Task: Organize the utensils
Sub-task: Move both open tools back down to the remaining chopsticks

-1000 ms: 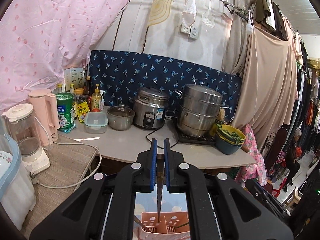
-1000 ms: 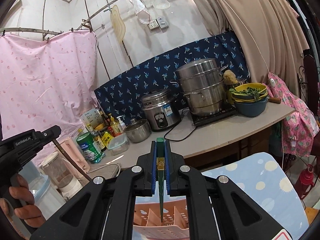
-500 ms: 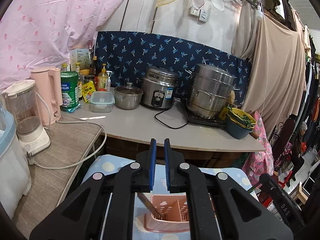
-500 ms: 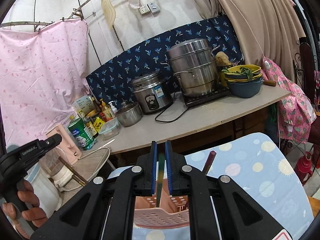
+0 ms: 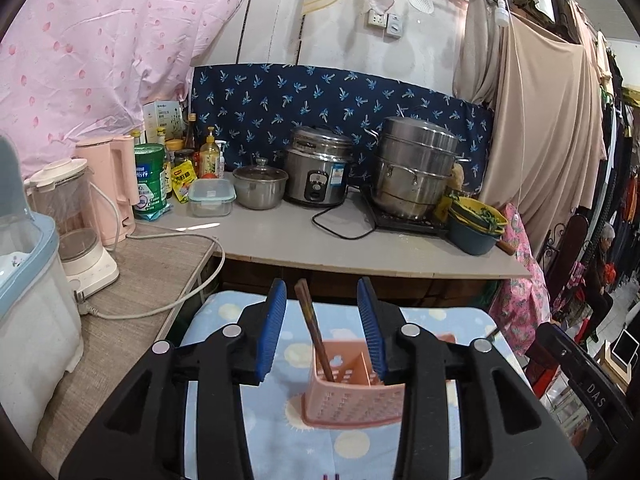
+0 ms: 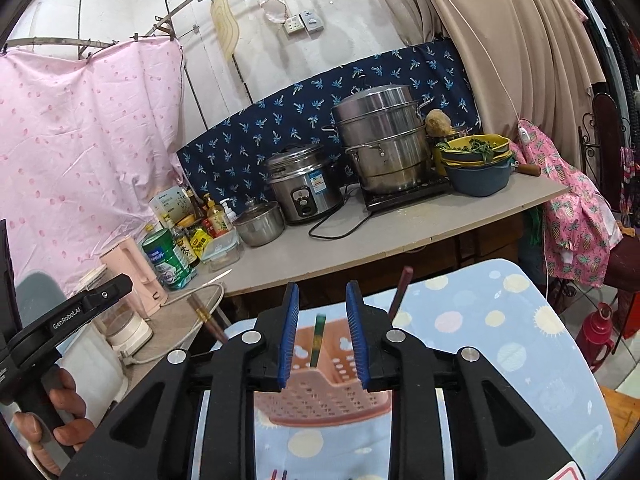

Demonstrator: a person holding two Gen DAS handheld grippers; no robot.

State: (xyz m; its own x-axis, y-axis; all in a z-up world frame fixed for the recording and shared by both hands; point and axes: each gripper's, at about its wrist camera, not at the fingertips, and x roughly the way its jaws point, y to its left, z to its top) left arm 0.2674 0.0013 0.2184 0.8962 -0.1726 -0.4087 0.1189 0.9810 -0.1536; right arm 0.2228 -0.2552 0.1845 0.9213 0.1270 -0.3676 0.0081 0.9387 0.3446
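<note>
A pink perforated utensil holder [image 5: 352, 394] stands on a blue patterned cloth [image 5: 280, 432]. Dark brown chopsticks [image 5: 314, 332] lean in its left compartment. My left gripper [image 5: 322, 330] is open and empty just above the holder. In the right wrist view the same holder [image 6: 320, 392] sits under my right gripper [image 6: 322, 334], which is open. A green utensil [image 6: 318, 338] stands blurred between the jaws, free of both pads. A dark red utensil [image 6: 400, 292] sticks up behind the holder at the right. The other gripper's body [image 6: 68, 316] shows at left.
A grey counter [image 5: 360, 240] behind holds a rice cooker [image 5: 318, 172], a steel steamer pot [image 5: 416, 168], stacked bowls [image 5: 476, 222], a small pot [image 5: 260, 186], bottles and a pink kettle [image 5: 114, 190]. A blender [image 5: 76, 232] and cable lie at left.
Both grippers were shut on a utensil above the holder a second ago. Both have opened; the chopsticks and the green utensil now rest in the holder. Both cameras have tilted down and pulled back.
</note>
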